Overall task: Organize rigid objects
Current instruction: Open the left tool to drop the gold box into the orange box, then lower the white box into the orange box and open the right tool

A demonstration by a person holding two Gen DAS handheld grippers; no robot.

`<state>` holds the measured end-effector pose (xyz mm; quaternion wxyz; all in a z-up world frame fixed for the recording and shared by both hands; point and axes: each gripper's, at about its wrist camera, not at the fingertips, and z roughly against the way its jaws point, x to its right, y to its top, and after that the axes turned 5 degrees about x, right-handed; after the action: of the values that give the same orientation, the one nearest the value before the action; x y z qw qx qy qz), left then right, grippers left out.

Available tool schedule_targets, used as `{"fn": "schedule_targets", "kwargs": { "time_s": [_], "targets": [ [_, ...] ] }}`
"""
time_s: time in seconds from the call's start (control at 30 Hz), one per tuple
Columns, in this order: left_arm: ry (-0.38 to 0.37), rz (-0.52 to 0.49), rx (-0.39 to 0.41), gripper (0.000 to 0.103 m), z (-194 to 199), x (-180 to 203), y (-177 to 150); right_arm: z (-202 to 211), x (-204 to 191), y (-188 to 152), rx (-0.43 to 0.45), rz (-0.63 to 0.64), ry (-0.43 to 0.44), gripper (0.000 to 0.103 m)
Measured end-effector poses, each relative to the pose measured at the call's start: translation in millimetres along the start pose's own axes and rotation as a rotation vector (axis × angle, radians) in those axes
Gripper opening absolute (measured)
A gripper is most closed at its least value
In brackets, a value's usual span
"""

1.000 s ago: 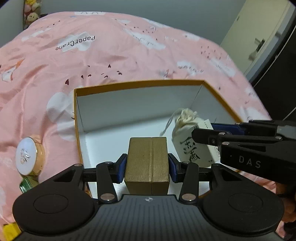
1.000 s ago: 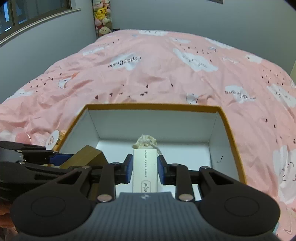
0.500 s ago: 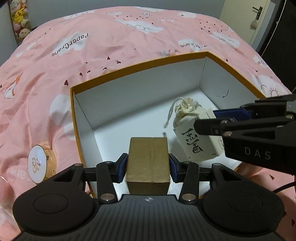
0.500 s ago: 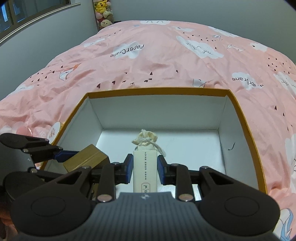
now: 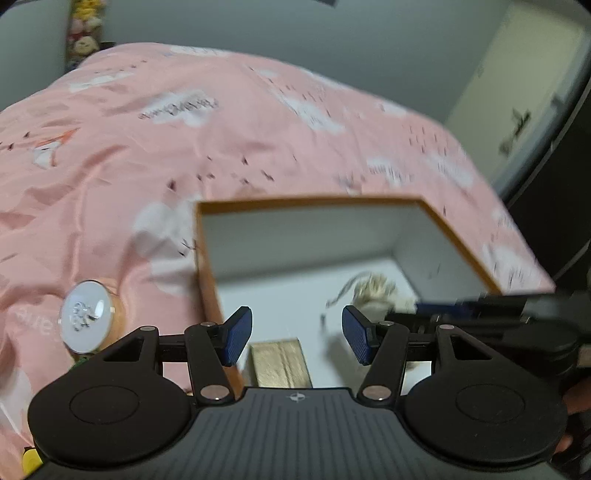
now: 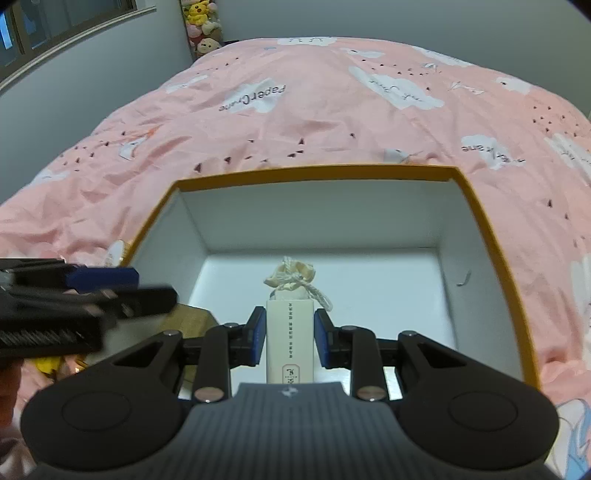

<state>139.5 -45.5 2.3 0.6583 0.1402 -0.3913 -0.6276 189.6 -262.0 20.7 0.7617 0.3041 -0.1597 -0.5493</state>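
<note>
An orange-rimmed box with a white inside sits open on the pink bed; it also shows in the left wrist view. My left gripper is open and empty above the box's near left corner. A gold box lies on the box floor below it, also partly seen in the right wrist view. My right gripper is shut on a white packet with a cream drawstring pouch, held over the box floor. The pouch shows blurred in the left wrist view.
A round white-topped tin lies on the bedding left of the box. A small yellow object lies near the box's front left. Pink bedding surrounds the box. Plush toys stand at the far wall.
My left gripper opened and let go of the gold box, which now lies on the box floor, and the gripper lifted back. My right gripper still holds the packet.
</note>
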Motion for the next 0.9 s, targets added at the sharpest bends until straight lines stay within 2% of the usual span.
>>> {"fn": "schedule_targets", "kwargs": {
  "time_s": [0.13,0.2,0.3,0.37,0.43,0.63,0.83,0.87,0.9],
  "targets": [
    [-0.016,0.113,0.023,0.066,9,-29,8,-8,-13,5,-0.005,0.026,0.015,0.027],
    [-0.026,0.168,0.019,0.061,9,-44,10,-13,-23,8,-0.007,0.066,0.004,0.027],
    [-0.049,0.203,-0.009,0.053,6,-61,9,-21,-35,11,-0.010,0.113,-0.006,0.027],
    [-0.073,0.226,-0.032,0.042,3,-69,5,-27,-41,12,-0.019,0.126,0.004,0.027],
    [-0.106,0.250,-0.057,0.036,0,-76,2,-31,-45,13,-0.033,0.126,0.017,0.027],
    [-0.156,0.259,-0.095,0.023,-11,-78,-3,-38,-43,12,-0.084,0.042,0.078,0.027],
    [-0.169,0.280,-0.112,0.022,-13,-79,-6,-44,-38,13,-0.144,-0.058,0.175,0.027],
    [-0.161,0.276,-0.112,0.022,-13,-79,-5,-44,-38,14,-0.156,-0.074,0.196,0.012],
    [-0.161,0.276,-0.113,0.022,-13,-79,-5,-44,-37,15,-0.167,-0.089,0.207,0.008]
  ]
}}
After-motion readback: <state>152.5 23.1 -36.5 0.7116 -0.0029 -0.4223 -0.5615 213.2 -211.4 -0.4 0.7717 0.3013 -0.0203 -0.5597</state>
